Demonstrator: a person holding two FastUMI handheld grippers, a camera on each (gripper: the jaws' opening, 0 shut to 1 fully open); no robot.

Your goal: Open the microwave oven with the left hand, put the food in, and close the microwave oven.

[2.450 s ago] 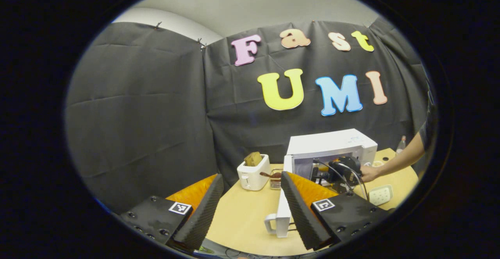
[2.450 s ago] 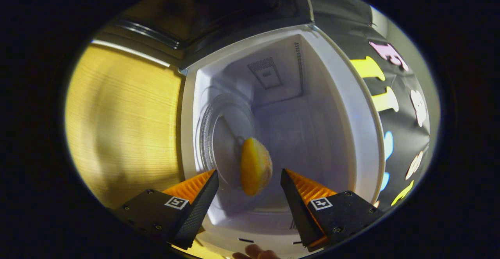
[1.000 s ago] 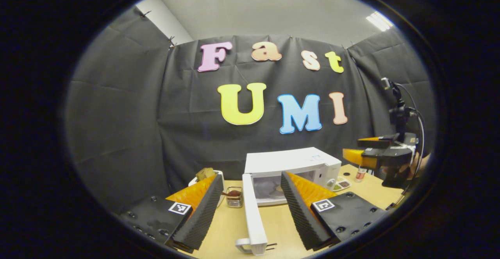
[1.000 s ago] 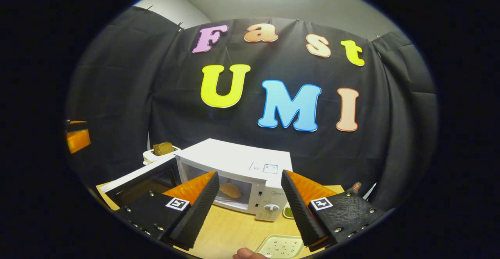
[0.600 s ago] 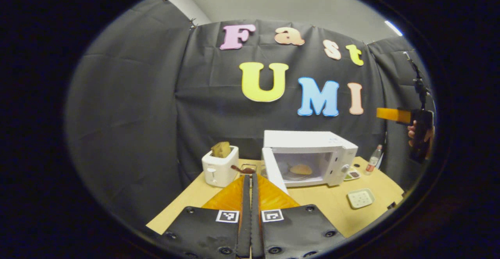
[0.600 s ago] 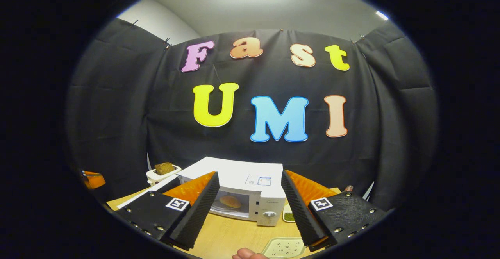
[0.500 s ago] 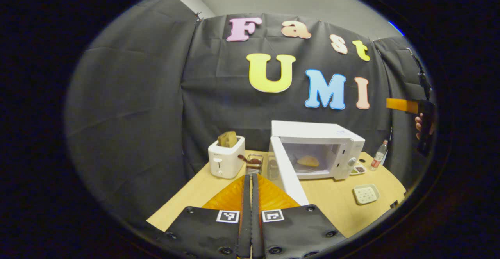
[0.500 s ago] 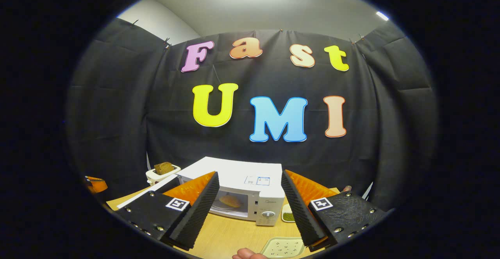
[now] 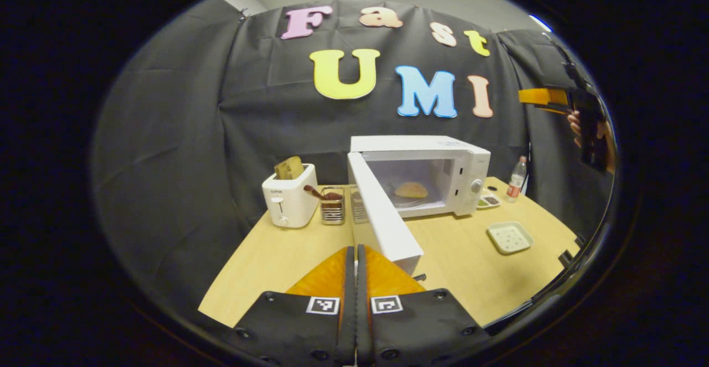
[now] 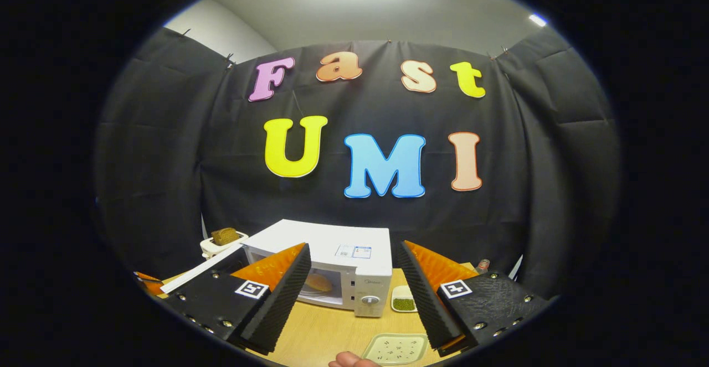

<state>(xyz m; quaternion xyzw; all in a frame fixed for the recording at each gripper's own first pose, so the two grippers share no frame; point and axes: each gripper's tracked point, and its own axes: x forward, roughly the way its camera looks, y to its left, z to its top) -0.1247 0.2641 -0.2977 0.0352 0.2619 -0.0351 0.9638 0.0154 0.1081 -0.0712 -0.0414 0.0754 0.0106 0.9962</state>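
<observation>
The white microwave (image 9: 426, 148) stands at the back of the wooden table with its door (image 9: 382, 220) swung wide toward me. A round yellow bun (image 9: 411, 190) lies on the turntable inside. My left gripper (image 9: 354, 256) is shut with nothing in it, low over the table just in front of the door's free edge. In the right gripper view the microwave (image 10: 332, 251) and the bun (image 10: 319, 282) sit below my right gripper (image 10: 352, 262), which hangs open and empty, well back from the oven. That right gripper (image 9: 545, 98) also appears high at the far right, held by a hand.
A white toaster (image 9: 289, 201) with bread stands left of the microwave, with a small glass holder (image 9: 332, 209) beside it. A white dish (image 9: 509, 237) lies on the table's right side, a small sauce dish (image 9: 487, 201) and a bottle (image 9: 516, 176) near the oven.
My right gripper let go of the bun inside the oven and pulled back and up. My left gripper went from open to shut and dropped toward the door's edge.
</observation>
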